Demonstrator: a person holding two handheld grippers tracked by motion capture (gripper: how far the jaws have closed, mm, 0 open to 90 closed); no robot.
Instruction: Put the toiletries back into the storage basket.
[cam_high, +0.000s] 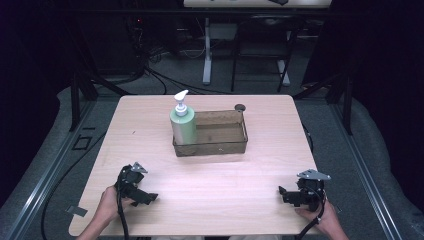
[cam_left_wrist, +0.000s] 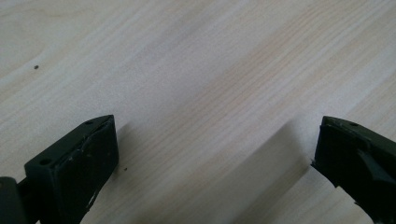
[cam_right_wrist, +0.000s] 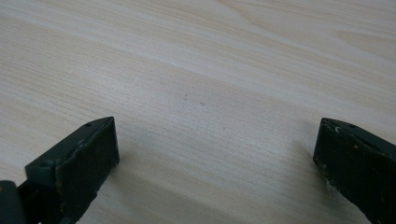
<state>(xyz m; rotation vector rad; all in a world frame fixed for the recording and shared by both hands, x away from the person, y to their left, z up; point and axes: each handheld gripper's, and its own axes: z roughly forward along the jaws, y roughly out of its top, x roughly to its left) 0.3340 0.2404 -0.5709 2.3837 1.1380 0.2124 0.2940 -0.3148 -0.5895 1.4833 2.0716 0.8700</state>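
The pump bottle (cam_high: 183, 125) stood upright in the left end of the clear bin (cam_high: 235, 146), which sat at the middle of the table (cam_high: 150, 115), nearer its far edge. Both grippers lay low over the near edge, well apart from the bin: the left gripper (cam_high: 145, 198) and the right gripper (cam_high: 285, 196) each had its jaws spread wide with nothing but bare wood between them, as both gripper views confirmed.

The bottle looked like stiff, smooth plastic, probably slippery, and how full it was could not be told from here, so its weight was uncertain. The pale green body just under the shoulder seemed the safest place to pinch; the white pump head (cam_high: 180, 100) was narrow and would likely twist or depress. The bin's left and near walls hugged the bottle, so a lift had to go straight up before any sideways move. Open table lay on both sides of the bin, and 1 small dark disc (cam_high: 240, 107) sat behind it.
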